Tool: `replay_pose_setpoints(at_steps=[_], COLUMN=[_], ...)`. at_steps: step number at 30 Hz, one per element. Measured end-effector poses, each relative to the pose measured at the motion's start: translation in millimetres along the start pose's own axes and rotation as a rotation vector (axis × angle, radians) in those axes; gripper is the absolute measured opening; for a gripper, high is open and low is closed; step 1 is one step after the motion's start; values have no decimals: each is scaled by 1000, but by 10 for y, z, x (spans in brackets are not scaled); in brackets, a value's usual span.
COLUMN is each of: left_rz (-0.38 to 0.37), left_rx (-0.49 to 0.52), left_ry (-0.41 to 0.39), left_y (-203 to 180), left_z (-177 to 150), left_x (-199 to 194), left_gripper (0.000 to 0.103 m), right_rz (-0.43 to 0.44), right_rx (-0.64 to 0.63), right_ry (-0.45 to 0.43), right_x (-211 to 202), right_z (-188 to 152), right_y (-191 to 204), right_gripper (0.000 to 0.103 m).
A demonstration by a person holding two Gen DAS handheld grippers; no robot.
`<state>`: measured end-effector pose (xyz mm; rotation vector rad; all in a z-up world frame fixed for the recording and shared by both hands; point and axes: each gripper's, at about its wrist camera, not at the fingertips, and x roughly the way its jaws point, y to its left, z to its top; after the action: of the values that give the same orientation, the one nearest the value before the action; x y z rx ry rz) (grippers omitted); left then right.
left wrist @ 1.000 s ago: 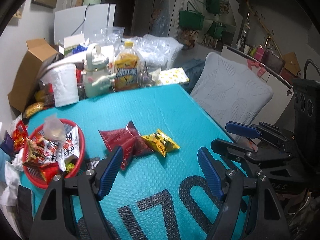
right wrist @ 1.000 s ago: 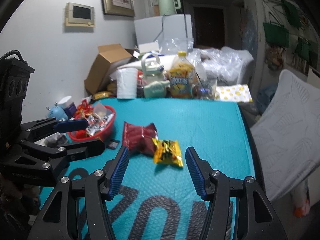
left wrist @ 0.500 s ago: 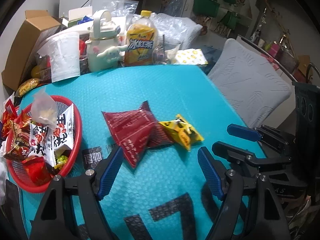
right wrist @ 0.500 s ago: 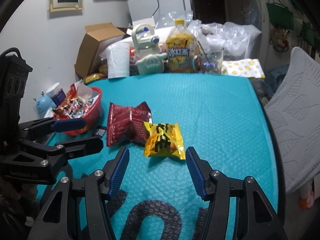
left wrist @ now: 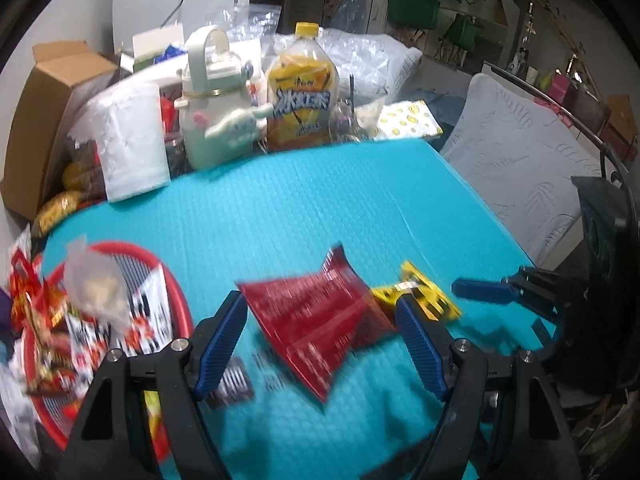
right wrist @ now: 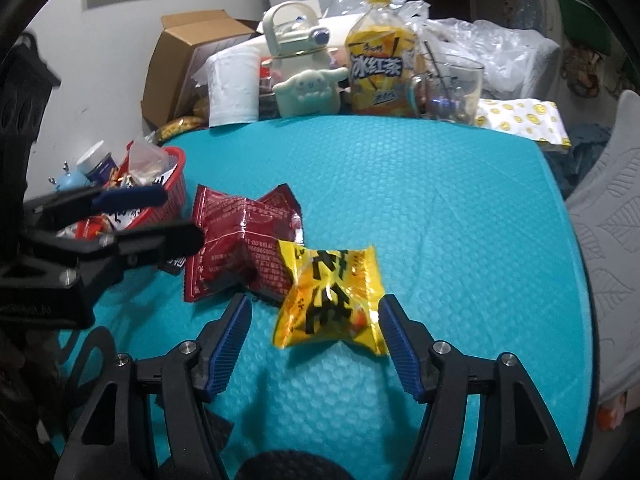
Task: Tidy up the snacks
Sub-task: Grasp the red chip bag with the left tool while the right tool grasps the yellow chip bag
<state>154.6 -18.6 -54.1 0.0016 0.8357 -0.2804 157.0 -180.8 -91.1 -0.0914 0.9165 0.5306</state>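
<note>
Yellow foil marks the snack packet, lying on the teal mat straight ahead of the right gripper, framed by jaws that have just been opening and touch nothing. Its left corner overlaps the red packet, which sits ahead of the left gripper, also spread and empty. Both tools tilt downward; the red basket lies left.
</note>
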Motion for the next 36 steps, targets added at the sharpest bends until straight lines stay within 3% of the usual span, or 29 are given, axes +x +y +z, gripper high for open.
replay_pose_setpoints(at_steps=[9,13,15,20,29,33,36], left_rz=[-43,-52,-84,-71,-44,-3,-44], left_rx=[52,40,26,81,171,235,184], left_ry=[11,94,139,159,189,277,268], left_y=[1,12,22,-101,-336,-450,-437], left_z=[177,189,157,69,-8,-144,-255], left_x=[243,502,599,594,583,725,745], left_gripper=[76,76,76,76,78,82,82], right_rz=[-8,-24,-14,-25,-37,-51,-49], right_rx=[5,23,36,41,41,54,63], right_ry=[-2,-3,-1,8,3,3,6], right_x=[132,145,150,192,137,77,42], right_z=[61,45,40,17,-48,-106,-170], right_y=[-58,-154,-201,-273,-314,-329,-335], right_gripper=[66,64,56,46,44,44,43])
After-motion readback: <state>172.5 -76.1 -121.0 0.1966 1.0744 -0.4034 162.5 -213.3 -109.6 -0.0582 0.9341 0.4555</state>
